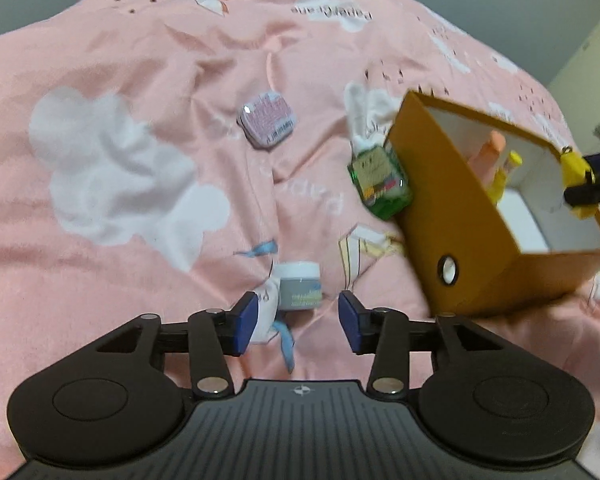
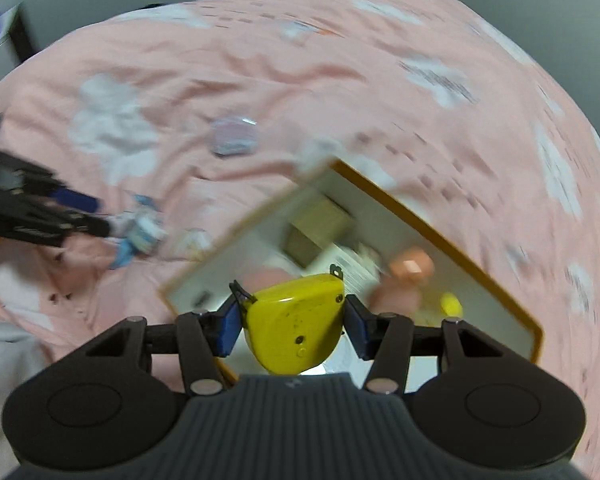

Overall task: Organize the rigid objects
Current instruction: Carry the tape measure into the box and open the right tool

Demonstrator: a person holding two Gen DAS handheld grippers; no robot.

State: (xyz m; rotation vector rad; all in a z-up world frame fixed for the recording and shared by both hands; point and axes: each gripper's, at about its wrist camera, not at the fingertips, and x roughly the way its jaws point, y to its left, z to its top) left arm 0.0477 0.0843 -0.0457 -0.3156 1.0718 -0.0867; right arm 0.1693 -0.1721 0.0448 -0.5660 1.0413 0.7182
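Right hand-held gripper (image 2: 292,326) is clamping the yellow tape measure (image 2: 296,322) directly over the open orange box (image 2: 440,236), while left hand-held gripper (image 1: 296,320) is hanging half-open, empty, small jar (image 1: 300,285) just at its 12 o'clock on the bed (image 1: 120,240).

Orange box (image 1: 452,216), pink cloud-print quilt (image 1: 140,240), yellow tape measure (image 2: 296,324), possibly green packet (image 1: 380,184)

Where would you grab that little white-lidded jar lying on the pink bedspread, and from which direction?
Probably across the round body of the small jar, coming down from above. It sits upright on the bedspread with clear space on both sides, right ahead of the open left gripper, so one blue pad could drop on each side. The soft, creased cover may let it tip, so a low, square grip seems safest.
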